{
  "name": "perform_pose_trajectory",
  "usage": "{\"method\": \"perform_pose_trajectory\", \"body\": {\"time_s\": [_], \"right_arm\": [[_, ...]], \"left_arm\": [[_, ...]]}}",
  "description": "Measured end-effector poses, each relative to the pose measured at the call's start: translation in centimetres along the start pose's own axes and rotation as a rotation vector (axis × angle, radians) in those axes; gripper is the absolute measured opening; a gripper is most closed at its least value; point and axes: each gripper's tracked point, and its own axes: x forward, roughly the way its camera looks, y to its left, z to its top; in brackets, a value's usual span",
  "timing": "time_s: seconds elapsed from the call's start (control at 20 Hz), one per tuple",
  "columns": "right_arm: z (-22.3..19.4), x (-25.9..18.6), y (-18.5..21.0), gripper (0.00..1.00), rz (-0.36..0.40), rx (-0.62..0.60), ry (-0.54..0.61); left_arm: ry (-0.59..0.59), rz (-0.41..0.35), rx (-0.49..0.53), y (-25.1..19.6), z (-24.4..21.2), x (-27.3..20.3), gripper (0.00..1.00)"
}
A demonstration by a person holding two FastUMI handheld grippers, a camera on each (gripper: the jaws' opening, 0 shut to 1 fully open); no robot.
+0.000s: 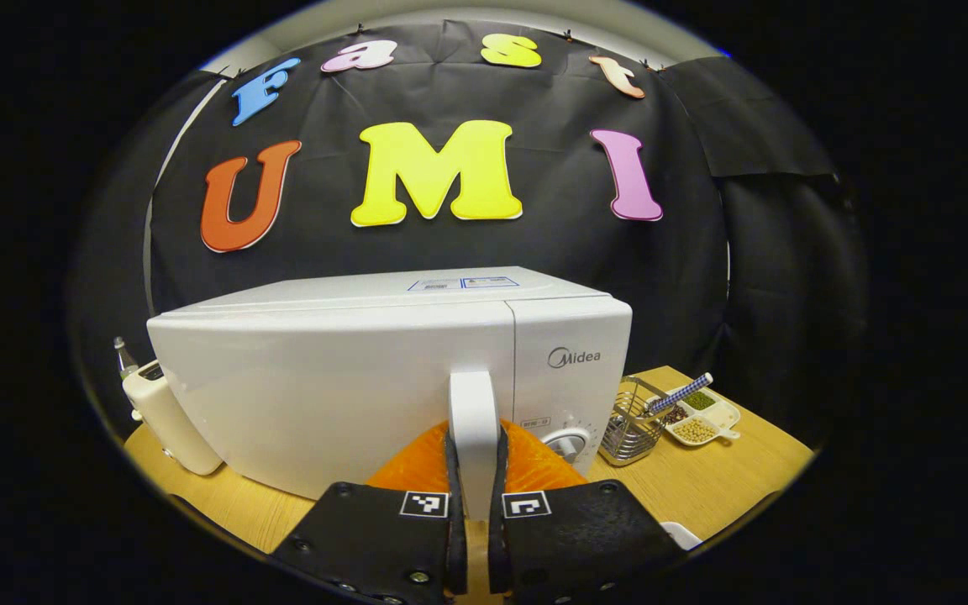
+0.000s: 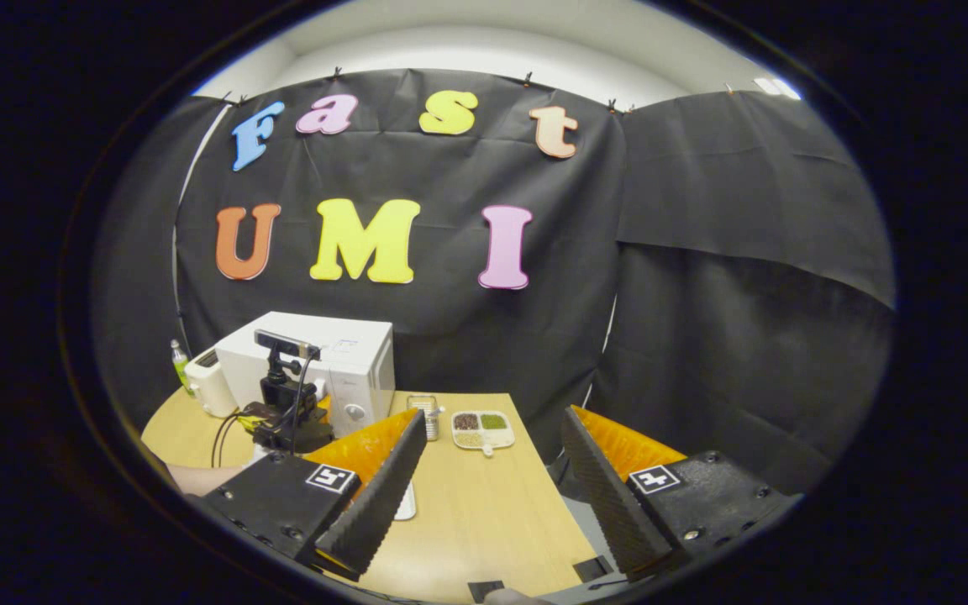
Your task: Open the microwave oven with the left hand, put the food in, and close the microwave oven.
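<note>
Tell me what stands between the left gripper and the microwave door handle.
Nothing visible does. In the left gripper view the left gripper already has its jaws closed on the white door handle of the microwave, one on each side. The wire basket and the divided dish stand on the table off to the side.

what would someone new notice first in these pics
The white microwave on the wooden table, with the left hand-held gripper shut on its door handle. To its right sit a wire basket and a divided dish of beans; the right hand-held gripper hangs open.
</note>
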Motion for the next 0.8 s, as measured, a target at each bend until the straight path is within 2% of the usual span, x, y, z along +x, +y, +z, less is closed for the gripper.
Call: {"method": "perform_pose_trajectory", "body": {"time_s": [0.2, 0.3, 0.35, 0.45, 0.55, 0.6, 0.8], "right_arm": [[0.3, -0.5, 0.3, 1.0, 0.001, -0.014, -0.011], [0.3, -0.7, 0.2, 1.0, 0.001, -0.013, -0.017], [0.2, -0.8, 0.4, 0.96, 0.008, -0.01, -0.015], [-0.1, -0.9, 1.1, 1.0, 0.026, -0.004, -0.012], [-0.5, -0.9, 2.4, 0.97, 0.061, 0.004, -0.003], [-0.6, -0.9, 3.3, 1.0, 0.085, 0.007, 0.0], [-1.0, -1.4, 7.3, 1.0, 0.185, -0.011, -0.003]], "left_arm": [[0.012, -0.022, 0.01, -0.1, -0.6, -2.1, 0.1], [-0.016, -0.031, 0.033, 0.3, -1.2, -4.9, 0.1], [-0.012, -0.037, 0.038, 0.7, -1.6, -6.2, 0.1], [-0.018, -0.061, 0.025, 1.3, -2.2, -8.9, 0.1], [-0.009, -0.074, 0.044, 2.2, -2.7, -11.5, 0.09], [-0.007, -0.075, 0.051, 2.9, -2.8, -12.5, 0.1], [0.028, -0.019, 0.028, 6.0, -3.8, -17.0, 0.09]]}}
